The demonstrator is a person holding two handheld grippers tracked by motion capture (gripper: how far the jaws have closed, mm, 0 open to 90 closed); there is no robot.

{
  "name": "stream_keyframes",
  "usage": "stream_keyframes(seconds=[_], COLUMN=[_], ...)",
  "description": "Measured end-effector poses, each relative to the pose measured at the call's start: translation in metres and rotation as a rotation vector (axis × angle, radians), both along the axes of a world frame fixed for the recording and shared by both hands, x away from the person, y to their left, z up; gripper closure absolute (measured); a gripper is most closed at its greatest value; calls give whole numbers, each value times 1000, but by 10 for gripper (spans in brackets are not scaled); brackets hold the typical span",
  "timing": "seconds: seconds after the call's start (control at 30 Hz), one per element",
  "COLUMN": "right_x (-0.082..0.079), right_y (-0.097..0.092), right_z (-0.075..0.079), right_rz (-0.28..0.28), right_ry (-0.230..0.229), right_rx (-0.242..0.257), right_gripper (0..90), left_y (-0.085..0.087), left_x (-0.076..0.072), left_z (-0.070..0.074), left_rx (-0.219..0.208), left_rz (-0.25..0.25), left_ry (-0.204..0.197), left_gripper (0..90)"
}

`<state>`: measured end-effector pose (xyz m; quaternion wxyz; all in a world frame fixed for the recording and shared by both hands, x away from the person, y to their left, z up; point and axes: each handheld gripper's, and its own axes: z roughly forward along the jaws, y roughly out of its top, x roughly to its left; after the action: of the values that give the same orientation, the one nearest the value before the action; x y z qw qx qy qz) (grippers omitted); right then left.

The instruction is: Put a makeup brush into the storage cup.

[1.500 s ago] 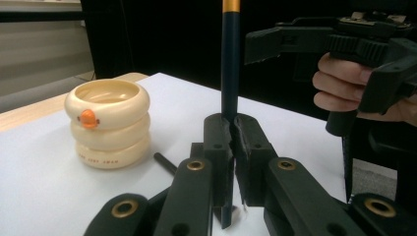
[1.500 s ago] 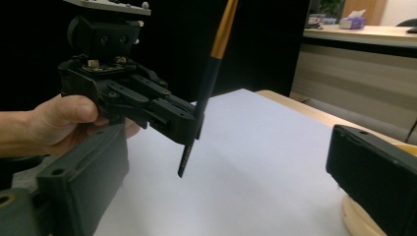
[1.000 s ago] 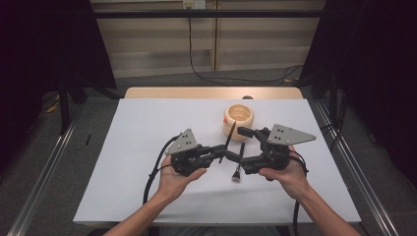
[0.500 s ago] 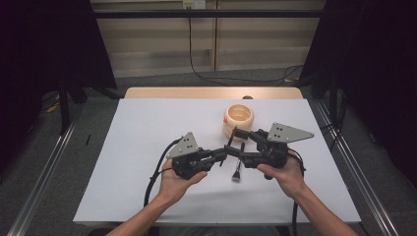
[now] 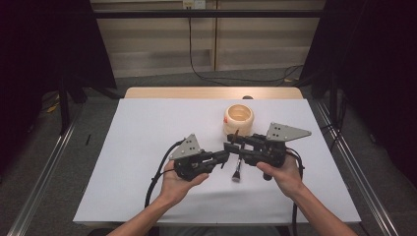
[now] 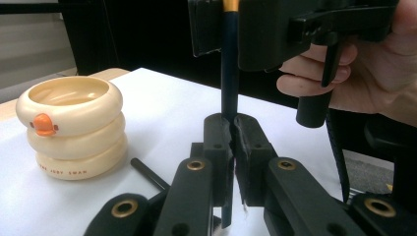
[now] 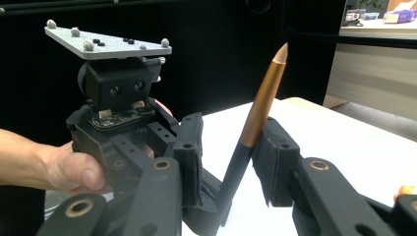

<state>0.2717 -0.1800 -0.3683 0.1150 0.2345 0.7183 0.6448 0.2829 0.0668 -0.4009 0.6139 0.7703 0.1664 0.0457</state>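
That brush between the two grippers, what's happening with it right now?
A person is passing a makeup brush from one handheld gripper to the other above the white table. The left gripper is clamped on its dark handle. The right gripper has just been closing around the upper handle, where dark meets copper, but a gap shows beside it. A cream duck cup stands just behind them.

A cream cup (image 5: 238,119) with an orange duck bill; the brush handle (image 7: 255,123) dark blue and copper.
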Motion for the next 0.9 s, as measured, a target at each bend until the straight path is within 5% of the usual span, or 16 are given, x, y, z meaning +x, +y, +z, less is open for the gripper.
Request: stream_keyframes(seconds=[0.5,0.9], right_x=[4,2], right_y=[-4,-1], right_z=[-2,-1], right_rz=[5,25], right_ry=[33,39], right_rx=[16,-3], right_gripper=[809,833], left_y=[-1,-2], left_x=[-1,-1], left_z=[-2,-6], left_rx=[-1,-2], left_rz=[-2,-9], left_ry=[-5,-23], left_gripper=[847,841])
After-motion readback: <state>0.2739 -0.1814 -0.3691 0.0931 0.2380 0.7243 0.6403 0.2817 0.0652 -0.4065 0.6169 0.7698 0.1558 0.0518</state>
